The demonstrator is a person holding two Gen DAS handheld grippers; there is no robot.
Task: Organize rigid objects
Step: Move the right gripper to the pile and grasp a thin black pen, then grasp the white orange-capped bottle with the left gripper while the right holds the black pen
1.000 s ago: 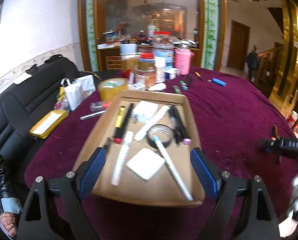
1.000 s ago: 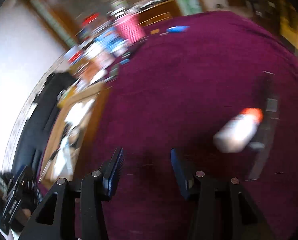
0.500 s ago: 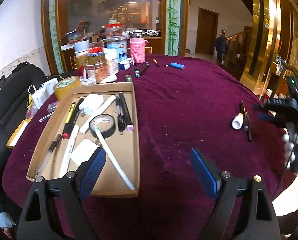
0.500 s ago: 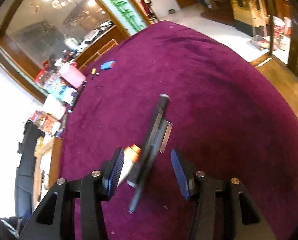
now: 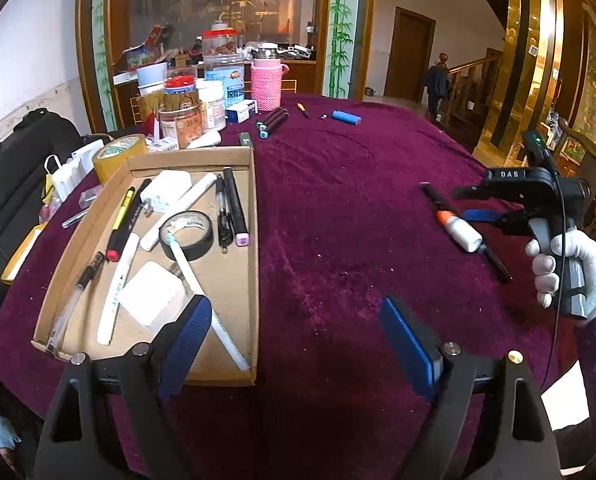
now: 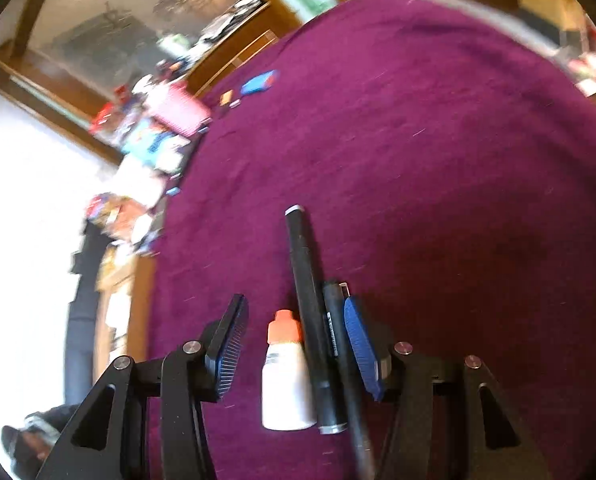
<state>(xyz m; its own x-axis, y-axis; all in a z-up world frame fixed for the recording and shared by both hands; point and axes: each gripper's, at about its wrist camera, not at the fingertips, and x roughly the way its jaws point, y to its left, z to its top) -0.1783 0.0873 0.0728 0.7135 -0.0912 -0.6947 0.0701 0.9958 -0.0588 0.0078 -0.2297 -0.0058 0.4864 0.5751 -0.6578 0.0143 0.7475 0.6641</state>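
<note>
On the purple tablecloth lie a small white bottle with an orange cap, a long black marker and a thinner black pen, side by side. My right gripper straddles all three, open; its left pad stands clear of the bottle, its right pad is close to the thin pen. In the left wrist view the bottle shows under the right gripper, which a white-gloved hand holds. My left gripper hangs open and empty over bare cloth, beside the cardboard tray of pens, tape and white blocks.
Jars, a pink knitted bottle, a yellow tape roll, two dark markers and a blue cylinder crowd the table's far side. A black sofa runs along the left. The table edge curves away at the right.
The left view swung right from the tray to the open cloth, then held. The right gripper came in over the bottle and pens, which now lie between its jaws.
</note>
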